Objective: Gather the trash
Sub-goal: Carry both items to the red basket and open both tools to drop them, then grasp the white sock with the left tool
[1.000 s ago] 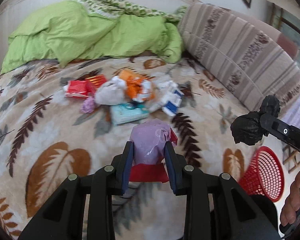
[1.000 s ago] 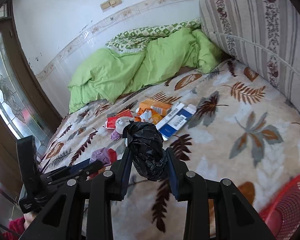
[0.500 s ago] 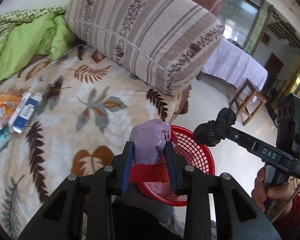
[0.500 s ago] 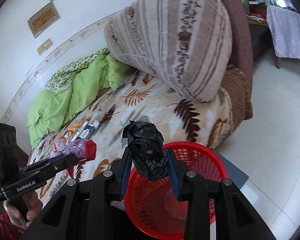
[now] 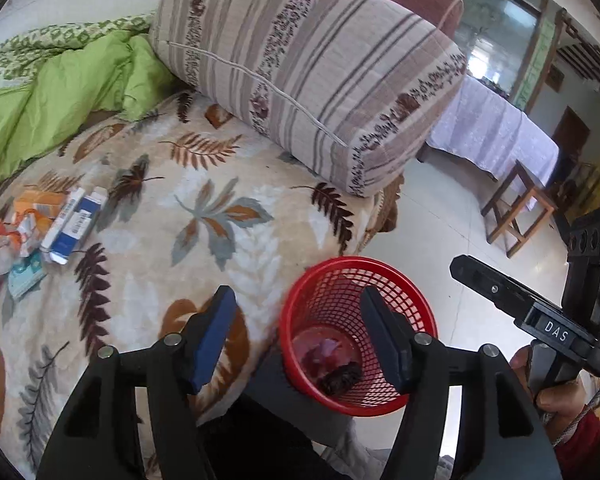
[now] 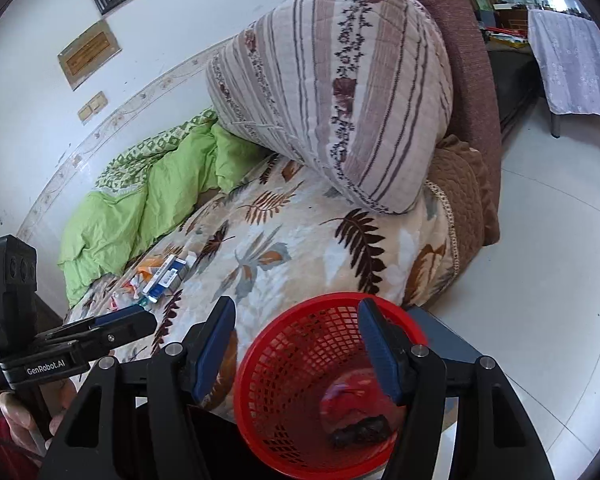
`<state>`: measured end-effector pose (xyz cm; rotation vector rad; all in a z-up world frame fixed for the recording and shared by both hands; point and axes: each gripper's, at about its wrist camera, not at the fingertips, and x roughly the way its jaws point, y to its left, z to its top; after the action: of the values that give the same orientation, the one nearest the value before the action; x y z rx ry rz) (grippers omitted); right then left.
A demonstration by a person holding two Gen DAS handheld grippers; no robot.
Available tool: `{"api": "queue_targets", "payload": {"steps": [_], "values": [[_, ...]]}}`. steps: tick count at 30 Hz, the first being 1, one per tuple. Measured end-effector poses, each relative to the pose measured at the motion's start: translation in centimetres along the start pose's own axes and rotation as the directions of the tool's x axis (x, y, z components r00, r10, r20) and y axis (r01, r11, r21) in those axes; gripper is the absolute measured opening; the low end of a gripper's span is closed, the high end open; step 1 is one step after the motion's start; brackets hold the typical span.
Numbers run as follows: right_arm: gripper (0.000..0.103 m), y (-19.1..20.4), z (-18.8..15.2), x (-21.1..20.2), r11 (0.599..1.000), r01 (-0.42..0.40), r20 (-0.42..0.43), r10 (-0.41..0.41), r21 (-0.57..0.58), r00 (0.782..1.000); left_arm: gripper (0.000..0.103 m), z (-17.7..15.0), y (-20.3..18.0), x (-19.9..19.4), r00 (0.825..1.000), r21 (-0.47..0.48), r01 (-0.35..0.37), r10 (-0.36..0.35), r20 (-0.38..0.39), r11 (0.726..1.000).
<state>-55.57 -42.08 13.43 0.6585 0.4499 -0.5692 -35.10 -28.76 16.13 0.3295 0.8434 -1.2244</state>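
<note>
Trash that has been collected so far lies at the bottom of the red basket [image 5: 324,292]: a black wad [image 5: 340,378] and a pinkish-purple wrapper [image 5: 326,350].

Left wrist view. The left gripper [image 5: 300,334] is held above the basket with its jaws spread wide and nothing between them. The basket stands off the edge of the bed [image 5: 228,216], beside the leaf-patterned blanket. More trash [image 5: 40,232] is seen well apart, far over on the blanket: orange packets, a blue-and-white carton, a teal pack and crumpled pieces, all lying close together near the green quilt [image 5: 60,92]. The right gripper [image 5: 460,268] is seen at the right edge; whether it is spread cannot be told from this view.

Right wrist view. The right gripper [image 6: 298,344] is likewise held over the basket [image 6: 260,344], jaws spread and empty. The black wad [image 6: 360,434] and a reddish wrapper [image 6: 348,394] are seen inside. The carton [image 6: 166,276] and the pieces around it lie on the blanket beyond.

Procedure, as judged. The drop appears complete, so the next reach should be made to the pile. One piece should be chosen per gripper, preferably at the pile's edge, so that neighbours are not dragged along. The jaws should be kept spread until the piece lies between the pads. Light wrappers are likely to crumple; a firm pinch at the bulk is advised. The blanket pile should not be caught in the grip.
</note>
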Motion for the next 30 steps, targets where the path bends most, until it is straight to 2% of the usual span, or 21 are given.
{"api": "queue_targets", "payload": {"steps": [6, 11, 13, 16, 23, 26, 30], "values": [[0.067, 5.8, 0.2, 3.2, 0.989, -0.112, -0.073, 0.106, -0.091, 0.992, 0.069, -1.1, 5.5, -4.0, 0.990, -0.048, -0.130, 0.133, 0.050, 0.990], [0.067, 11.6, 0.0, 6.8, 0.966, -0.203, -0.158, 0.178, -0.160, 0.971, 0.070, -3.1, 12.4, -6.4, 0.976, -0.173, -0.192, 0.206, 0.071, 0.966], [0.067, 13.8, -0.3, 8.2, 0.957, -0.228, -0.187, 0.195, -0.178, 0.963, 0.070, -3.8, 15.4, -7.3, 0.958, -0.223, -0.252, 0.276, 0.081, 0.942], [0.067, 17.0, -0.8, 10.2, 0.940, -0.281, -0.234, 0.233, -0.196, 0.944, 0.070, -5.0, 19.3, -8.4, 0.939, -0.305, -0.296, 0.335, 0.083, 0.905], [0.067, 23.3, -2.9, 15.7, 0.909, -0.362, -0.362, 0.272, -0.207, 0.892, 0.070, -7.8, 27.0, -9.1, 0.912, -0.453, -0.350, 0.409, 0.034, 0.820], [0.067, 25.4, -3.0, 17.9, 0.919, -0.334, -0.360, 0.245, -0.211, 0.900, 0.070, -7.3, 29.8, -8.6, 0.906, -0.496, -0.355, 0.422, 0.026, 0.792], [0.067, 27.5, -2.8, 20.4, 0.931, -0.305, -0.327, 0.230, -0.200, 0.917, 0.070, -5.3, 32.3, -6.9, 0.912, -0.531, -0.332, 0.409, 0.030, 0.780]]}}
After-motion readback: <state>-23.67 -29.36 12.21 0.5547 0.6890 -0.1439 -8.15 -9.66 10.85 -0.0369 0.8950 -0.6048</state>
